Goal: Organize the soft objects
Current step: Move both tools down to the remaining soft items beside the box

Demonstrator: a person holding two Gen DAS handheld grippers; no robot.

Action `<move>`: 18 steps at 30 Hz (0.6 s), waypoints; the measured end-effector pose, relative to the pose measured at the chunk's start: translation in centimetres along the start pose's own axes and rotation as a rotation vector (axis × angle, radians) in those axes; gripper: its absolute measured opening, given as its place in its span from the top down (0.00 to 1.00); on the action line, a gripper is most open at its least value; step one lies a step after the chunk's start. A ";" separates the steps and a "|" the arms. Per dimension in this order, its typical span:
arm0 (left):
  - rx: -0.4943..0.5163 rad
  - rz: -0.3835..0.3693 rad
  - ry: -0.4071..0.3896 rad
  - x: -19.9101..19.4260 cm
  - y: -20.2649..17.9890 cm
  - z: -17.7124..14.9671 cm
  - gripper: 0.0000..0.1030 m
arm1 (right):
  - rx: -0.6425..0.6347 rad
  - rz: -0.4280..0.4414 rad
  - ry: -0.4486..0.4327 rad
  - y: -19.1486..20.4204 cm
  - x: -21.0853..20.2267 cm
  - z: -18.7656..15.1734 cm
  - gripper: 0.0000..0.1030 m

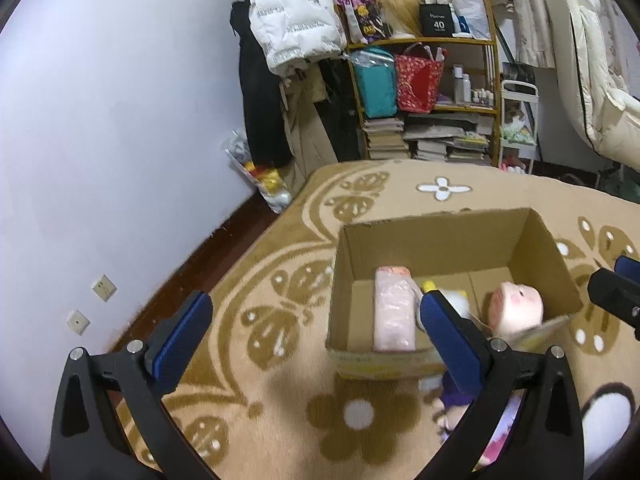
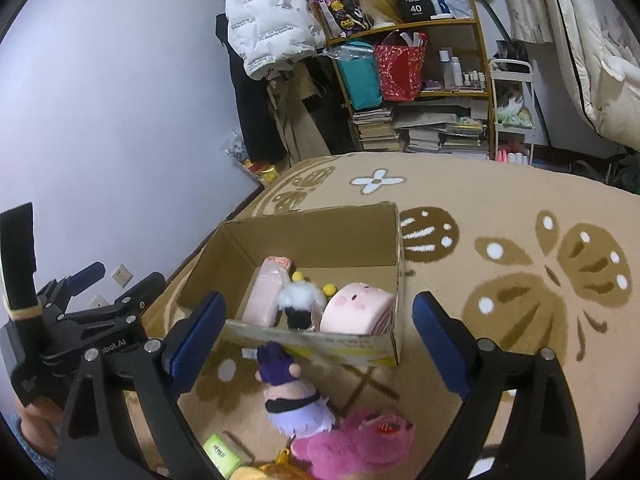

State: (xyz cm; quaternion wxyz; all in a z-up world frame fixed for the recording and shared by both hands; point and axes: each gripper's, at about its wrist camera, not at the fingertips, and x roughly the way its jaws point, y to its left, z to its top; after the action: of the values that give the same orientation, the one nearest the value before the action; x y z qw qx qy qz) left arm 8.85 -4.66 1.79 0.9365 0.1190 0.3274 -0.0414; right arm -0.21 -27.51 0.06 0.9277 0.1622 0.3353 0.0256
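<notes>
An open cardboard box (image 1: 440, 240) (image 2: 312, 232) stands on the patterned carpet. Inside lie a long pink plush (image 1: 394, 312) (image 2: 264, 296), a white fluffy toy (image 1: 458, 300) (image 2: 302, 300) and a round pink pig plush (image 1: 516, 306) (image 2: 356, 308). On the carpet in front of the box are a purple-haired doll (image 2: 290, 392) (image 1: 452, 398) and a pink bear plush (image 2: 356, 444). My left gripper (image 1: 316, 332) is open and empty, near the box's left front corner. My right gripper (image 2: 320, 340) hangs open above the doll and the box's front wall.
A green packet (image 2: 220, 452) and an orange plush (image 2: 276, 472) lie at the near edge. A pale wall (image 1: 120, 120) runs along the left. Behind the carpet stand a shelf (image 1: 424, 80) of bags and books, hanging coats (image 1: 292, 20) and a white cart (image 1: 518, 120).
</notes>
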 end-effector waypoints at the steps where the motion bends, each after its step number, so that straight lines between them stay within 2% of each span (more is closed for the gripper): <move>1: -0.004 -0.021 0.015 -0.3 0.1 0.0 0.00 | 0.002 0.000 0.005 0.0 -0.2 -0.1 0.04; 8: 0.038 -0.032 0.046 -2.3 -0.1 -0.1 0.00 | 0.002 0.003 0.055 0.6 -1.6 -1.9 0.04; 14: 0.127 -0.004 0.056 -3.4 -0.8 -0.2 0.00 | -0.026 0.020 0.129 1.4 -1.5 -3.9 0.04; 18: 0.178 -0.011 0.093 -3.8 -1.5 -1.0 0.00 | -0.063 0.003 0.169 2.3 -1.4 -4.9 0.05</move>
State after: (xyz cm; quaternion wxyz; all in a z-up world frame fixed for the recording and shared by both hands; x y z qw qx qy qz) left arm 5.02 -5.89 3.10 0.9058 0.2017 0.3661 -0.0698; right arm -4.24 -24.12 -1.88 0.9007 0.1306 0.4113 0.0514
